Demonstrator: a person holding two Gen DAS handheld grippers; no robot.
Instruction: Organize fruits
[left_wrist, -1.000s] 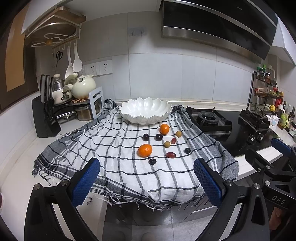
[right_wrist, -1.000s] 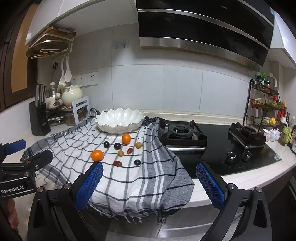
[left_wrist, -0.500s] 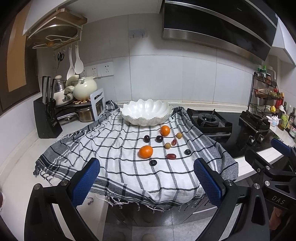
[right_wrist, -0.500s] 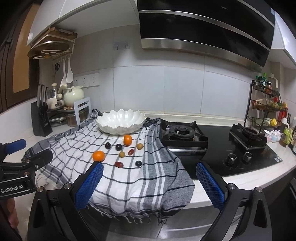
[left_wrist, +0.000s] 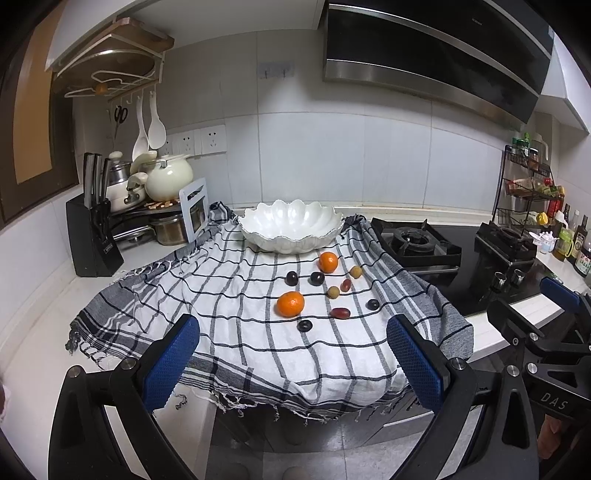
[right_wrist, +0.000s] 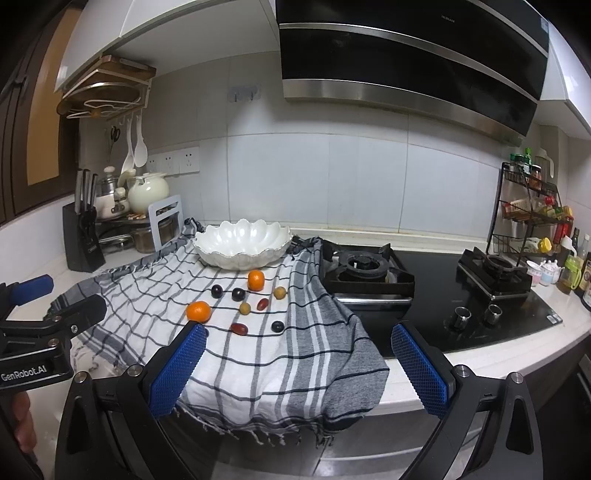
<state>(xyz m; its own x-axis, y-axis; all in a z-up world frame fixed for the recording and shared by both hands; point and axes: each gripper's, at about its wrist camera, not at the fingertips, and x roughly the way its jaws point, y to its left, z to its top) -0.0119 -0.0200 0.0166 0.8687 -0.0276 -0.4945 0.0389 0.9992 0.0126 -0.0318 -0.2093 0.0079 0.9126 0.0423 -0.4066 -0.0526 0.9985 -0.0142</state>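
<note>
Now both my tools, left tool (left_wrist: 291, 365) and right tool (right_wrist: 299, 367), are wide open and hold nothing. Fruits lie on the cloth (left_wrist: 229, 295) ahead, the near orange (left_wrist: 290, 304) closest to my left tool, before the bowl (left_wrist: 291, 230).

Ahead of both wide-spread pairs of blue fingers (left_wrist: 171, 360) the checked cloth (left_wrist: 236, 317) lies open, scattered fruit (left_wrist: 290, 304) mid-way, white bowl (left_wrist: 291, 230) beyond, stove burner (right_wrist: 364, 271) blocking the right side.
</note>
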